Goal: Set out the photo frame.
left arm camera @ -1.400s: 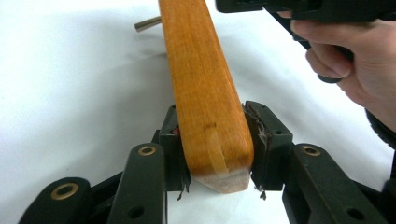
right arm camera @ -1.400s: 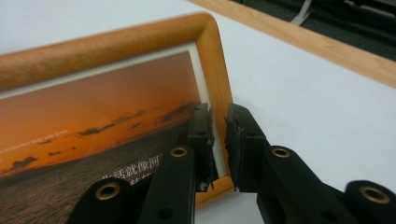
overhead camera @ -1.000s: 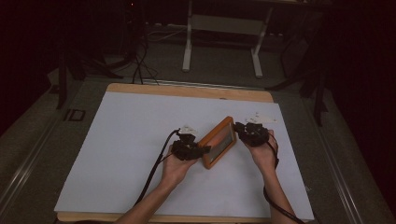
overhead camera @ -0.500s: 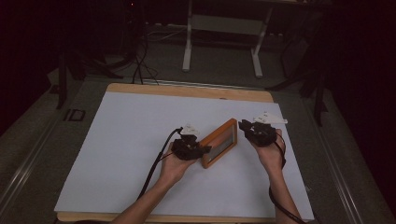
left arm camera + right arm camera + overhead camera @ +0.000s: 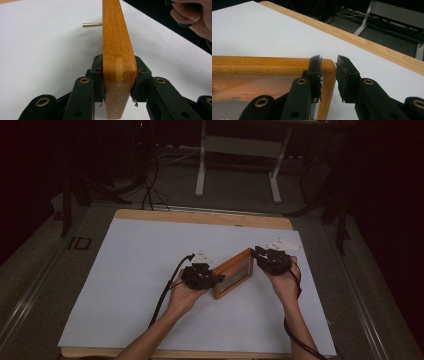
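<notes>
The wooden picture frame (image 5: 233, 274) stands on edge, right of the table's (image 5: 150, 255) middle. The left gripper (image 5: 212, 278) is clamped on its near corner; the right gripper (image 5: 256, 253) has just been easing open, jaws straddling the far corner, one pad clear.

White sheet (image 5: 125, 285) on wooden tabletop (image 5: 200, 217); metal stand (image 5: 237, 150), cables (image 5: 150, 185) behind.

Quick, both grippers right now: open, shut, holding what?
Left gripper: shut on the edge of the orange-brown wooden picture frame, which stands on edge.
Right gripper: open, jaws just been opening, straddling the frame's corner without pressing on it.
</notes>
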The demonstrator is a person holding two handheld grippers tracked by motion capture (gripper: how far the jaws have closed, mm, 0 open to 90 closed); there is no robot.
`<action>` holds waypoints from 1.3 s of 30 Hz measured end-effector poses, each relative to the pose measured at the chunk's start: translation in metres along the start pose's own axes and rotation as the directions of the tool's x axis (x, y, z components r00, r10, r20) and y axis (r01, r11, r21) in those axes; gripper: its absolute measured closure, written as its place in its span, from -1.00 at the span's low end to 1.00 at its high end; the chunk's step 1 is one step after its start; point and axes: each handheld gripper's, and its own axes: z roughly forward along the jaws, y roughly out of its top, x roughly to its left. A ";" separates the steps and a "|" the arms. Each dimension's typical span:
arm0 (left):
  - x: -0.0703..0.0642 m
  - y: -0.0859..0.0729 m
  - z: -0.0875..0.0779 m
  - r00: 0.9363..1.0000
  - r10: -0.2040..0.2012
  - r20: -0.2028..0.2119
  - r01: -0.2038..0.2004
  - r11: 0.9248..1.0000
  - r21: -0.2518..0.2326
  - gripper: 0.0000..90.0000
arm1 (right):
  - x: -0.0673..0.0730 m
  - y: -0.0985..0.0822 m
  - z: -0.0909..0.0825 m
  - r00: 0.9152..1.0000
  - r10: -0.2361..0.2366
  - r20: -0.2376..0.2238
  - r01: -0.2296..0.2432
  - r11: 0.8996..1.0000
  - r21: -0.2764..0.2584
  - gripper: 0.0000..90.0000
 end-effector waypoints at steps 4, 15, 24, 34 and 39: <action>0.002 0.001 -0.002 1.000 0.001 0.007 -0.001 1.000 -0.006 0.53 | 0.001 -0.001 0.000 1.000 -0.008 -0.001 0.008 1.000 0.002 0.59; 0.012 0.009 -0.012 0.999 0.007 0.035 -0.006 0.999 -0.034 0.53 | 0.003 -0.001 -0.002 0.996 -0.076 -0.042 0.076 0.997 0.015 0.33; 0.013 0.024 -0.022 0.997 0.068 0.042 -0.066 0.997 -0.040 0.53 | 0.012 0.002 0.001 0.983 -0.129 -0.129 0.129 0.992 -0.006 0.16; 0.015 0.045 -0.035 0.988 0.141 0.057 -0.139 0.990 -0.027 0.53 | 0.019 0.006 0.002 0.953 -0.170 -0.250 0.165 0.985 -0.041 0.02; 0.012 0.052 -0.038 0.981 0.184 0.067 -0.183 0.983 -0.020 0.53 | 0.025 0.008 0.005 0.938 -0.201 -0.282 0.197 0.979 -0.044 -0.03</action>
